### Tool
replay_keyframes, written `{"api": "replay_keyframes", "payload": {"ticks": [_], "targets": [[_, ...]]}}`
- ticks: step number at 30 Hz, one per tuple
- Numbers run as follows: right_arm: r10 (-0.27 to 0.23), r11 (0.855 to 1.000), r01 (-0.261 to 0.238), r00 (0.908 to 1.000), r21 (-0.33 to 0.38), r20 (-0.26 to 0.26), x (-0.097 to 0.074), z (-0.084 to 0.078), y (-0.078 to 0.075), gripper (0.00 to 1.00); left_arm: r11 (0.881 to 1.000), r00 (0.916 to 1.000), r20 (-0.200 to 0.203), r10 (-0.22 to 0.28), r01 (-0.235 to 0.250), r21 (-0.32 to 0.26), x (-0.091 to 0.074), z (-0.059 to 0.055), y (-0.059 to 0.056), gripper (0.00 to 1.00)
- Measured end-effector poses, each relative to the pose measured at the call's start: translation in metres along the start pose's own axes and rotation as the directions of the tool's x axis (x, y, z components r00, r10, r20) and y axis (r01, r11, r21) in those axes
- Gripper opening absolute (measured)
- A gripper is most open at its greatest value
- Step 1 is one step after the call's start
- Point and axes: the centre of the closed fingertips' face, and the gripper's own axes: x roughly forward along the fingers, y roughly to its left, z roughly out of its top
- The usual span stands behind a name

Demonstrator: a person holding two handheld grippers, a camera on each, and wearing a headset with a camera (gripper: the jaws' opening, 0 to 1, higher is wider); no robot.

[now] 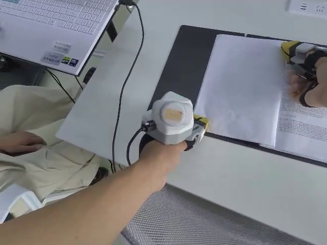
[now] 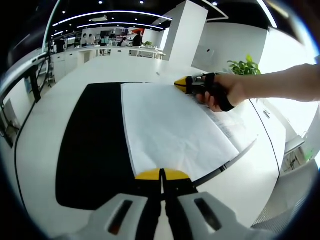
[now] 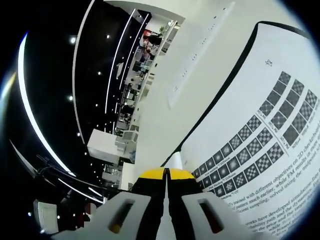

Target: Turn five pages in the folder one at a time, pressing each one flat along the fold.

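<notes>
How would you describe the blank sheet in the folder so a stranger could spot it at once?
On the white workbench, find the open black folder to the right of the laptop. The blank sheet lies on the folder's left half, with the left gripper at its near corner. Unlike the printed page beside it, its upturned face carries no text.

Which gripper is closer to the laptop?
Left. The left gripper is at a corner of the blank page, on the side of the folder facing the laptop; the right gripper is across the folder by the printed page, farther away.
</notes>
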Motion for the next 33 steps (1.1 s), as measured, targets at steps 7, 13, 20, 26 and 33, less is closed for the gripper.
{"api": "replay_keyframes", "payload": {"ticks": [7,13,20,26,33], "targets": [[-0.002,0.995,-0.002,0.9991,0.099,0.041,0.005,0.010,-0.003,0.00,1.000,1.0000,0.004,0.004,-0.004,-0.004,0.001,-0.001,0.001,0.00],[0.015,0.992,-0.014,0.9999,0.125,-0.006,0.001,0.003,-0.001,0.00,1.000,1.0000,0.002,0.003,-0.003,-0.004,0.001,0.000,0.000,0.00],[0.056,0.991,-0.040,0.9902,0.129,-0.128,-0.013,-0.018,0.003,0.00,1.000,1.0000,-0.001,0.002,-0.002,0.001,0.002,0.000,0.000,0.00],[0.066,0.991,-0.040,0.9740,0.125,-0.217,-0.028,-0.037,0.003,0.00,1.000,1.0000,-0.006,0.003,-0.003,0.002,0.002,0.000,0.000,0.00],[0.084,0.986,-0.033,0.9452,0.164,-0.315,-0.054,-0.063,0.001,0.00,1.000,0.9999,-0.008,0.006,-0.006,0.001,0.001,0.000,0.000,0.00]]}}
